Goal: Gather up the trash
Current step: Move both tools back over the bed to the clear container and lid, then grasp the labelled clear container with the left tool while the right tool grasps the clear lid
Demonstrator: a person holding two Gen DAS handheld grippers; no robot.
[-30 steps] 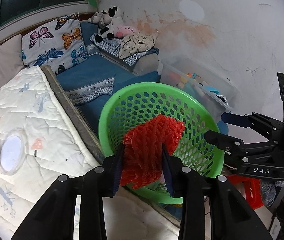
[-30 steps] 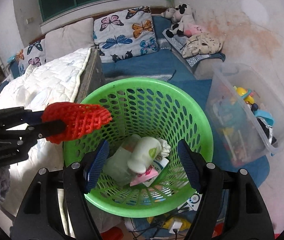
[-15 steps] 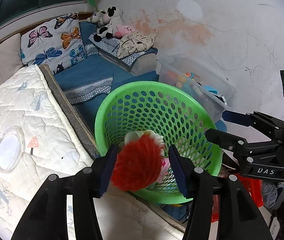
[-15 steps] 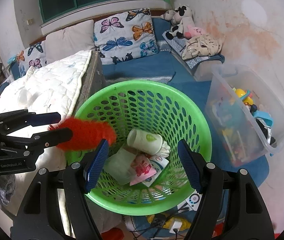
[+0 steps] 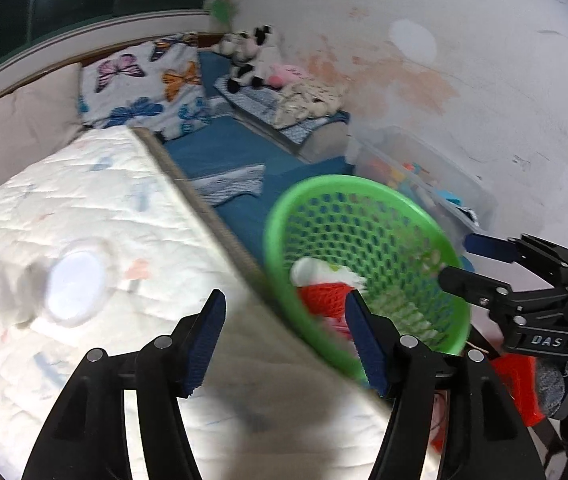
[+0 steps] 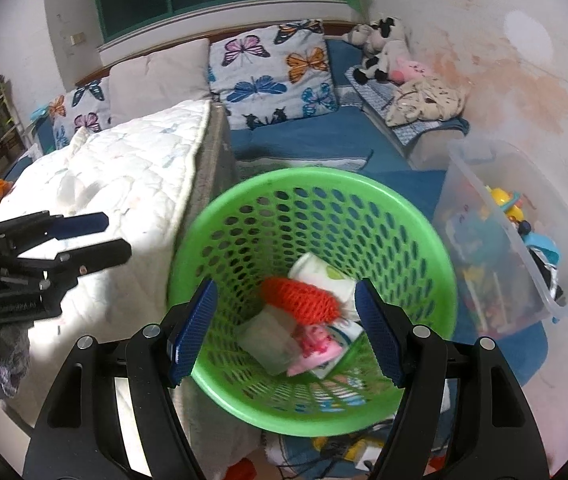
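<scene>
**Bedroom sweep: net in the basket, lid left on the quilt**

Bedroom clutter fills both views: a white quilted mattress (image 5: pixel 96 216) at left, butterfly pillows behind it, a clear toy bin (image 6: pixel 512 240) at right. Between them, lower centre of the right wrist view, sits the green basket (image 6: pixel 436 256), and the red mesh net (image 6: pixel 298 300) lies inside it on top of the other rubbish, touching a white cup (image 6: pixel 324 276).

The left gripper (image 5: pixel 284 336) hangs over the mattress edge with its jaws wide apart and nothing between them. The right gripper (image 6: pixel 286 326) hovers over the basket, jaws likewise spread and empty.

Count, as far as the frames allow:
- one basket
- one red net
- one white cup
- one pink wrapper (image 6: pixel 316 346)
- one pale translucent piece (image 6: pixel 268 340) beside it
- one round clear lid (image 5: pixel 76 284) on the mattress, mid left of the left wrist view
- one crumpled whitish scrap (image 5: pixel 16 292) just beside the lid, too blurred to identify

Risks, as I judge them: the lid is flat and slick on soft quilting, so a pinch from above may press it down or skid off its rim. The basket looks light; a knock from either gripper could tip it and spill what is collected. The left view is smeared, so aim there is uncertain.
</scene>
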